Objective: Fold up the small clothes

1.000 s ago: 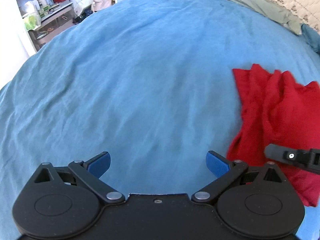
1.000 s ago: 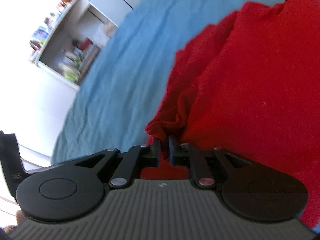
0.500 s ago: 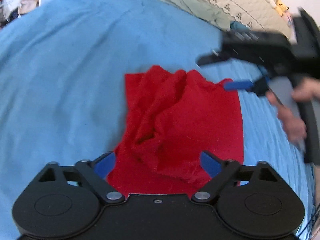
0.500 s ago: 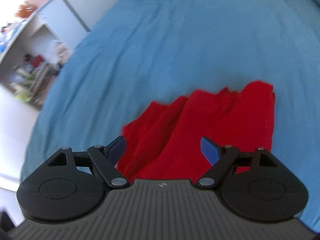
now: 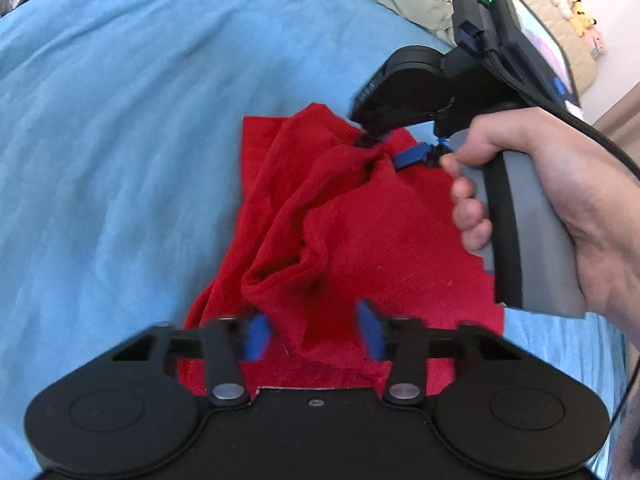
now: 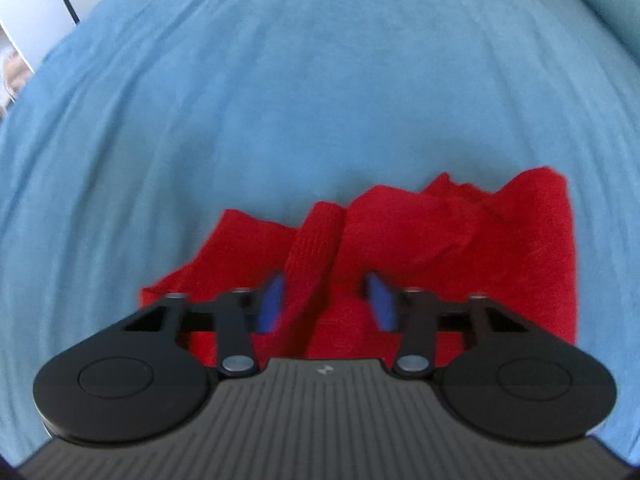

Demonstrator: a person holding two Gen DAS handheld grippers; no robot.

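A crumpled red garment [image 5: 360, 232] lies on the blue bedspread [image 5: 140, 140]. The left tool [image 5: 314, 334] hangs over its near edge, jaws closing with a raised fold between the blue pads, which seem not yet to press it, though blur makes that uncertain. The right tool [image 5: 384, 150], gripped by a hand [image 5: 560, 200], is closing at the far edge, cloth bunched between its fingers [image 6: 272, 302].

Black left gripper [image 5: 314, 330], blue pads, silver pivot screws; right gripper [image 6: 326, 300] grey ribbed body.
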